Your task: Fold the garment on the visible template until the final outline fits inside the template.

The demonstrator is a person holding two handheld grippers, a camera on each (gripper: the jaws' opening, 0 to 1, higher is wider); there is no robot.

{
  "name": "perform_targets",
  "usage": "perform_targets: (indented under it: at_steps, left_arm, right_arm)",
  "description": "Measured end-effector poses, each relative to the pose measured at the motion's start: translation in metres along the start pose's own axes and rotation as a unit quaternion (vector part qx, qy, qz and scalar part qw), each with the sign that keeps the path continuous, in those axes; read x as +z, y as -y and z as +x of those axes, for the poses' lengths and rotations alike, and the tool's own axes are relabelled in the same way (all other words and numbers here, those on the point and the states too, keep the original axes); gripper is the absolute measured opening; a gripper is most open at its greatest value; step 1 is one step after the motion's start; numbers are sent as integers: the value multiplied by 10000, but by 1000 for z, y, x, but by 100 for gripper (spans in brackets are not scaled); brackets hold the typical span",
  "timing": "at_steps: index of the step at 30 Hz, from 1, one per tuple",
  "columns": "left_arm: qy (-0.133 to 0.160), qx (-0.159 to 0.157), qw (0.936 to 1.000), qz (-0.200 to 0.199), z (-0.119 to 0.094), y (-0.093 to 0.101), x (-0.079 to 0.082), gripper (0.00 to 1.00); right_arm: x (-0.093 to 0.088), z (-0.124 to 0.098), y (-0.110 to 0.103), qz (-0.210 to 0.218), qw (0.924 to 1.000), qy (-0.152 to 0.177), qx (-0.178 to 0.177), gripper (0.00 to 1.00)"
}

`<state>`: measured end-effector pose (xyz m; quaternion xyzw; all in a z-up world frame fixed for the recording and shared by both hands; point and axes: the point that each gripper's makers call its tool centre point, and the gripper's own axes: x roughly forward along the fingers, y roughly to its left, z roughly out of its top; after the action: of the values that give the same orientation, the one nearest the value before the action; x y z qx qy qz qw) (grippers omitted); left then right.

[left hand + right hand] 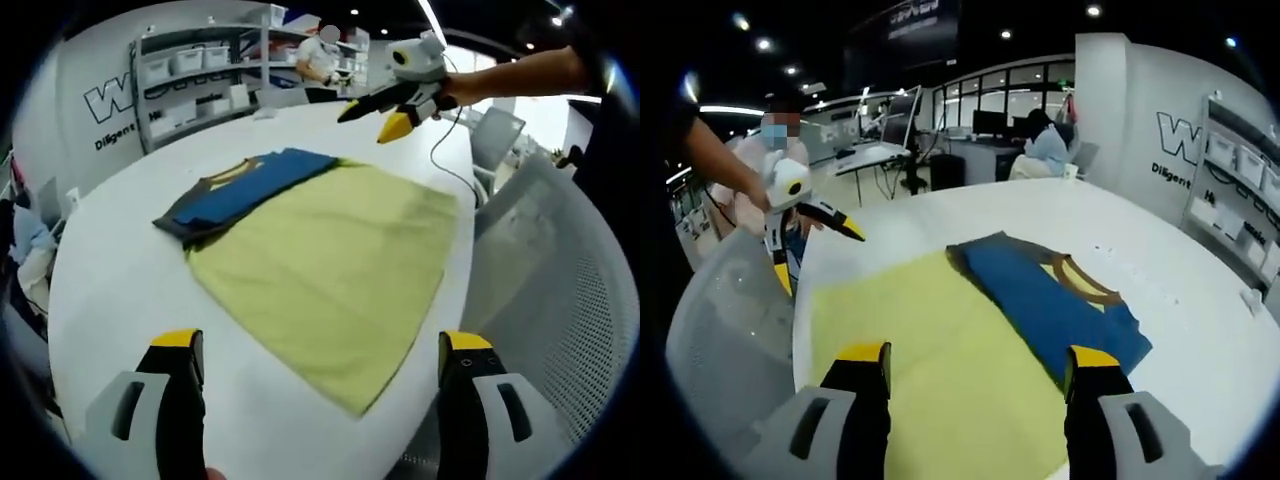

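Observation:
A folded blue garment [240, 190] with a tan neckband lies on the far-left edge of a yellow-green rectangular template [330, 260] on a white round table [110, 290]. In the right gripper view the blue garment [1055, 305] overlaps the right side of the yellow template [930, 360]. My left gripper [320, 350] hovers open over the template's near corner, holding nothing. My right gripper [975, 360] stands open above the template, empty. In the left gripper view my right gripper [385, 115] hangs in the air beyond the table's far edge. My left gripper [815, 240] appears at the left of the right gripper view.
White mesh chairs [560, 270] stand beside the table. Grey shelving with bins [200, 70] lines the wall. A person [320, 60] sits at desks in the background. A cable [450, 160] trails across the table from the right gripper.

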<state>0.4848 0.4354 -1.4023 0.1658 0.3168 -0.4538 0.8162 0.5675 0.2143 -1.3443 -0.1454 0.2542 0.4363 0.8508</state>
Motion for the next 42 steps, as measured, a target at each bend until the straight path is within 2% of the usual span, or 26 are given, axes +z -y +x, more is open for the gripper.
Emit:
perform_targets:
  at_steps: [6, 12, 16, 23, 32, 36, 39, 42]
  left_arm:
    - [-98, -74, 9999, 25, 3, 5, -8, 93]
    - [-266, -189, 9990, 299, 7, 13, -16, 91]
    - [-289, -205, 9990, 288, 8, 15, -17, 89]
    - [-398, -252, 9978, 462, 10, 19, -22, 86]
    - [-497, -208, 9961, 692, 12, 20, -23, 76]
    - [-577, -164, 9942, 891, 13, 20, -26, 67]
    - [-613, -162, 9941, 877, 15, 20, -26, 65]
    - [-734, -192, 9918, 1024, 16, 21, -30, 62]
  right_arm:
    - [-9, -4, -11, -101, 9999, -69, 99, 68]
    - [-24, -14, -30, -354, 9989, -159, 258, 68]
    - [-37, -18, -38, -372, 9986, -242, 294, 68]
    - [-47, -23, -49, -308, 9986, -241, 363, 68]
    - [-71, -31, -63, -411, 9972, -408, 481, 66]
    - [-86, -36, -69, -405, 9964, -504, 549, 65]
    - [-95, -39, -73, -479, 9949, -631, 621, 63]
    - [-101, -41, -75, -577, 9935, -701, 687, 62]
